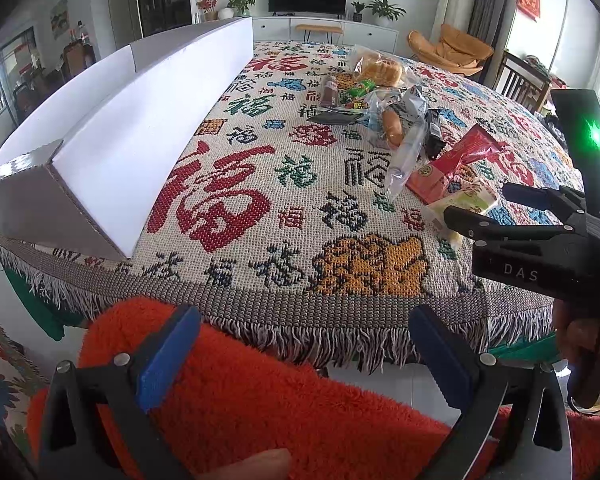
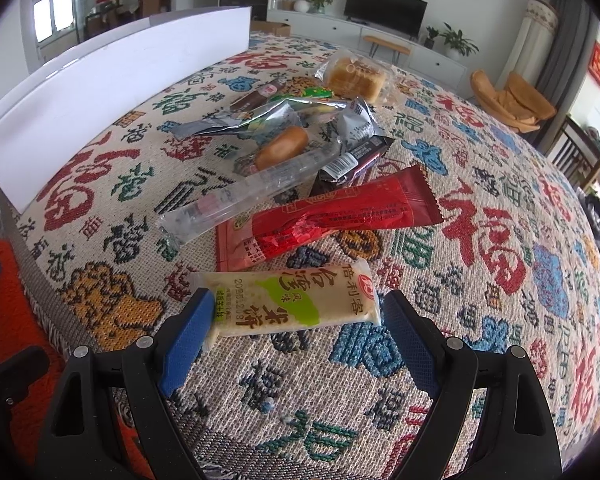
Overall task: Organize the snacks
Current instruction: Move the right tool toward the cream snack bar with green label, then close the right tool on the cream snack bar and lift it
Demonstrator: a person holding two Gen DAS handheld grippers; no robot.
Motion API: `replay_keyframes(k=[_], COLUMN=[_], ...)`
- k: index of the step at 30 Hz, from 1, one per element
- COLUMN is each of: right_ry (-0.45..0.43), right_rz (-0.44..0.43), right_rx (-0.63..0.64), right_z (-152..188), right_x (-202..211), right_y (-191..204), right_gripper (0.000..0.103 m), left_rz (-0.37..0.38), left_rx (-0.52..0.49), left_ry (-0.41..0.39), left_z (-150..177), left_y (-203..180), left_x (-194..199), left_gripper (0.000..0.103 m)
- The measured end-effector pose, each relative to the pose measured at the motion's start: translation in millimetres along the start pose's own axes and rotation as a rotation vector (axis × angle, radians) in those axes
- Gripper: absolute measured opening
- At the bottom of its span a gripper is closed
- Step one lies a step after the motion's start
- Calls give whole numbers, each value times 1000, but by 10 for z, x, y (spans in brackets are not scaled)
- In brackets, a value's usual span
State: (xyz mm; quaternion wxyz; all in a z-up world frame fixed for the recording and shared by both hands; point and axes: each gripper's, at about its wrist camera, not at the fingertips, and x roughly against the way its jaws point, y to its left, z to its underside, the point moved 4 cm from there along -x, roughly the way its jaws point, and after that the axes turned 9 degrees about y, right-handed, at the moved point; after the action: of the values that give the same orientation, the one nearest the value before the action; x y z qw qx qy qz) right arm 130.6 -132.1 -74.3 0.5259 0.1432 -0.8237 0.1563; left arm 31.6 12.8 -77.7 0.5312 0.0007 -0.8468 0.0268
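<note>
Several snack packets lie in a pile on the patterned tablecloth (image 2: 480,240). Nearest is a cream rice cracker packet (image 2: 288,300), also in the left wrist view (image 1: 464,202). Behind it lie a red packet (image 2: 332,216), a clear wrapper with a bread roll (image 2: 280,148), a dark packet (image 2: 356,160) and a bagged cake (image 2: 354,76). My right gripper (image 2: 300,320) is open, its jaws on either side of the cracker packet's near end; it also shows in the left wrist view (image 1: 500,208). My left gripper (image 1: 304,344) is open and empty, off the table's front edge over an orange fleece sleeve (image 1: 260,400).
A long white open cardboard box (image 1: 140,120) stands along the table's left side, also in the right wrist view (image 2: 112,88). The fringed table edge (image 1: 300,320) is close in front. A TV, plants and an orange chair stand far behind.
</note>
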Motion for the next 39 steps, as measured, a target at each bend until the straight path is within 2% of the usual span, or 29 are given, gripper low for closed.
replay_keyframes(k=[5,8,11,14,16,19,21,25,28,30,33,35,37,39], right_ry=[1,3,16,43,44,56,90,119,177,156,130,116,101,95], right_rz=[13,52,150,184,136,-20,-88,-88,-29,7,-2,-7,7,0], right_rx=[-11,0,-55,-163,-209,-243,-259,-348,-402,-385,-376,-361,-331,-321], right_z=[1,24,87,172,185,101,71,-9,-43,-43,44,115,167,209], right_x=[-9,-7,11,66,132,137,85,-103,-322,-318,-263,-226,-178,-149], right_y=[-67,-193,-551,-955,-1065,-1012,-917,-930,-1043,-1074,-1157,-1241,-1294,-1366], right_gripper=[89,89,88,88,89,88,88,88,89,88,85,76,48,34], left_rz=[-1,-2,6,7,9,6,3,10,4,5,-6,-36,-81,-131], left_rx=[1,3,6,1,2,6,11,17,15,18,16,0,-34,-69], left_ry=[0,-1,2,7,11,15,13,17,19,22,48,78,117,152], left_z=[-2,21,28,20,6,5,12,8,11,17,20,15,15,24], left_y=[6,9,7,-6,-2,6,22,39,39,50,39,8,-38,-88], left_x=[0,5,4,0,-13,-11,-2,-3,6,14,0,-33,-85,-134], left_gripper=[103,103,103,103,103,103,103,103,103,103,103,103,103,103])
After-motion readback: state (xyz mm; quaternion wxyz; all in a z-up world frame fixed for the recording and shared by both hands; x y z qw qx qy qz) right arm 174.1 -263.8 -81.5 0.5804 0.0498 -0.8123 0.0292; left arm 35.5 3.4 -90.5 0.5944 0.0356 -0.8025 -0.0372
